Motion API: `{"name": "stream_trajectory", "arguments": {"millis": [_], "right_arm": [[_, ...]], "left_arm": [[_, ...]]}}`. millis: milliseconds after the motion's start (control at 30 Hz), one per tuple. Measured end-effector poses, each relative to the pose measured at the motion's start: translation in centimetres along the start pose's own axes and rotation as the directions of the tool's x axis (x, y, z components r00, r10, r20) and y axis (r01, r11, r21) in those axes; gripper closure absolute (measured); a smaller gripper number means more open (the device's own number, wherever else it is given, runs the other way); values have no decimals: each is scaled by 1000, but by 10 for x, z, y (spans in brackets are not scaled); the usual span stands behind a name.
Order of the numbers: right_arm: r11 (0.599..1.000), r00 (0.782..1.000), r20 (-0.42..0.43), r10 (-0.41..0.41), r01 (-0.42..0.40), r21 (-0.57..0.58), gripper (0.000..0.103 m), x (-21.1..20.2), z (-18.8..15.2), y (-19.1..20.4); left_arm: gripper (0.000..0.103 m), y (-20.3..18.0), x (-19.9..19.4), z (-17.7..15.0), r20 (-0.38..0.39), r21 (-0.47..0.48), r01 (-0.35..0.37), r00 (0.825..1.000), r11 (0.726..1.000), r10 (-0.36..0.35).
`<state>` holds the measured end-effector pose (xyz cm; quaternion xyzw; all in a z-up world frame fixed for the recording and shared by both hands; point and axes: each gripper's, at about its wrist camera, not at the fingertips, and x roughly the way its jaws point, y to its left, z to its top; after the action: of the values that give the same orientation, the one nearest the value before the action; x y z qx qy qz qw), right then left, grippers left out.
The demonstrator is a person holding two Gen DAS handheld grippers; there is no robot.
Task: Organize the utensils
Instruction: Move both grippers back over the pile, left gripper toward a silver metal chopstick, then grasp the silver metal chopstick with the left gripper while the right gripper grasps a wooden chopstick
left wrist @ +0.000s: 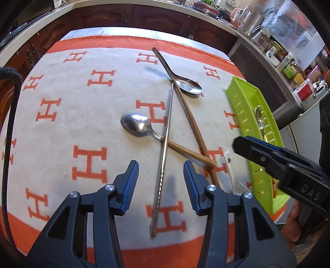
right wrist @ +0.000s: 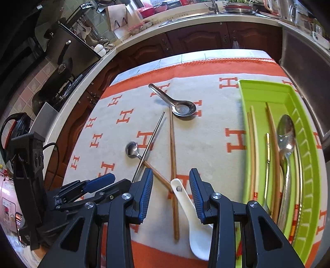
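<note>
On the orange-and-white cloth lie a metal chopstick (left wrist: 167, 127), two crossed wooden chopsticks (left wrist: 191, 119), a small steel spoon (left wrist: 136, 123), a metal soup spoon (left wrist: 185, 84) and a white ceramic spoon (right wrist: 196, 226). My left gripper (left wrist: 160, 185) stands open, its blue pads either side of the metal chopstick's thick end without pressing it. My right gripper (right wrist: 171, 192) is open just above the white spoon's handle and one wooden chopstick (right wrist: 174, 185). The green tray (right wrist: 268, 86) at the right holds several chopsticks and a steel spoon (right wrist: 286, 132).
The right gripper (left wrist: 243, 144) hangs over the tray's near end in the left wrist view. Each gripper sits close beside the other. Dark wooden cabinets and a cluttered worktop (right wrist: 206, 18) run behind the table. A black cable (left wrist: 10, 123) hangs at the left.
</note>
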<state>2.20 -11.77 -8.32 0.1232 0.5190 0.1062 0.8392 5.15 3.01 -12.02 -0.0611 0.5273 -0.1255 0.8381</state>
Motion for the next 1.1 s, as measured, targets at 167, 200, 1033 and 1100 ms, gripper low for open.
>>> {"name": "stream_trajectory", "arguments": {"millis": [167, 200, 1033, 1100], "right_arm": [[999, 999, -26, -27, 26, -31, 66, 40, 18, 4], [998, 999, -31, -38, 37, -41, 66, 48, 21, 5], [994, 998, -19, -64, 62, -94, 96, 79, 28, 16], [996, 999, -3, -42, 41, -84, 96, 69, 28, 16]], "left_arm": [[62, -9, 13, 6, 30, 54, -62, 998, 997, 61], [62, -11, 15, 6, 36, 64, -72, 997, 995, 70], [99, 10, 19, 7, 30, -39, -22, 999, 999, 23], [99, 10, 11, 7, 40, -49, -9, 999, 999, 11]]}}
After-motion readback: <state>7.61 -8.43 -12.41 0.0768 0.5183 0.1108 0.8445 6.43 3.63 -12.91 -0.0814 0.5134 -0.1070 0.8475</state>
